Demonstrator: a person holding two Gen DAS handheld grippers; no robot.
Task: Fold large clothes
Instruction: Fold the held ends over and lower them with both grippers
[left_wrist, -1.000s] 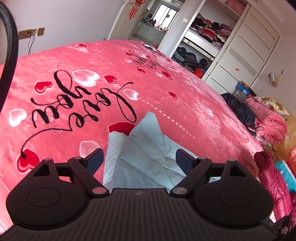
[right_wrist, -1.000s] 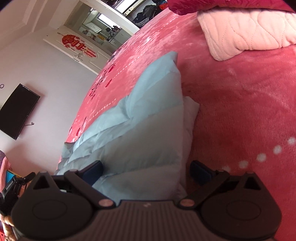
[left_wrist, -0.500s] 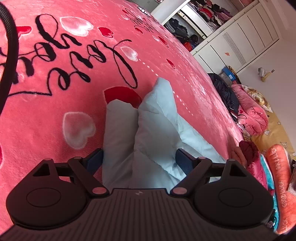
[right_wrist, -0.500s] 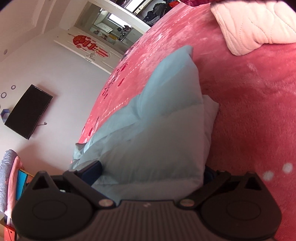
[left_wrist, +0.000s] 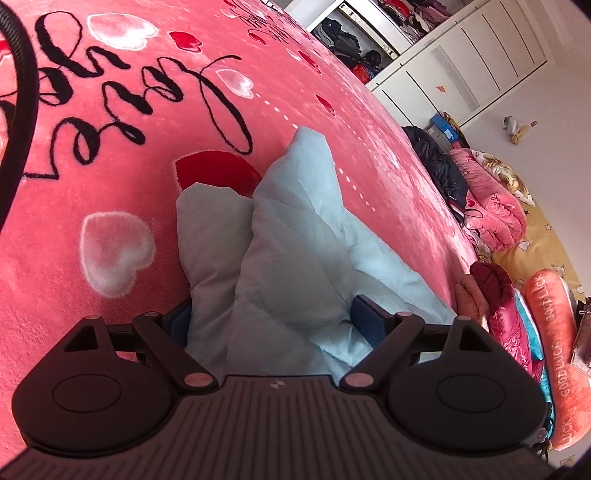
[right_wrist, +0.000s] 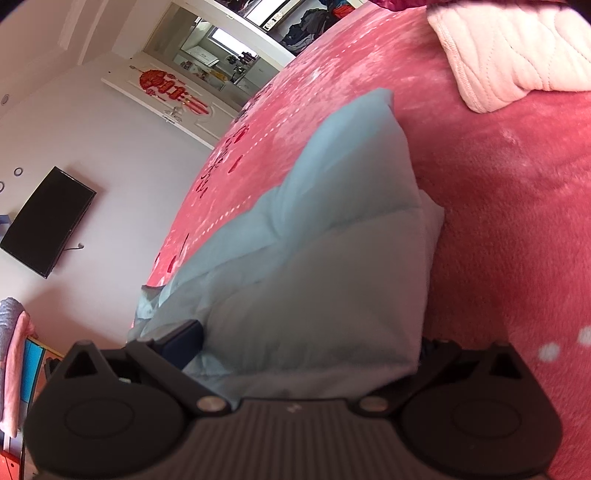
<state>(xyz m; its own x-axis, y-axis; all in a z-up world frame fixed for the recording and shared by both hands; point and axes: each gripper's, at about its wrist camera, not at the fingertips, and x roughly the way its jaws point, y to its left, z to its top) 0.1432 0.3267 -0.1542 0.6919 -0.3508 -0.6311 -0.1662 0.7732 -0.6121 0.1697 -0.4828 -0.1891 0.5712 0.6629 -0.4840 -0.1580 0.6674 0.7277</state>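
So the pale blue padded garment (left_wrist: 295, 236) was lying on the big pink blanket (left_wrist: 110, 155) with the hearts and black script lettering, bunched into a couple of thick layers with one corner pointing away toward the far side of the bed.

The left gripper (left_wrist: 271, 323) was right on top of it, jaws spread wide with the fabric filling the whole gap between the two fingers. The near end of the garment ran under the gripper body, and the left finger was half buried behind a fold. Looked released to me, straddling the cloth and not pinching it.

Same story from the other side: the right gripper (right_wrist: 306, 343) had its jaws spread wide too, and the garment (right_wrist: 325, 280) sat between them, puffed up and pushed right against the gripper's front. Its right finger was almost completely hidden behind the edge of the fabric, so I could only really see the left fingertip (right_wrist: 181, 341). Not clenched on anything as far as I could tell.

In the right wrist view the garment stretched away toward the left edge of the bed, with a light pink quilted piece (right_wrist: 509, 55) well apart from it at the top right. In the left wrist view a hand (left_wrist: 471, 299) in a dark red sleeve showed just beside the blanket's right edge, near the garment's far side.
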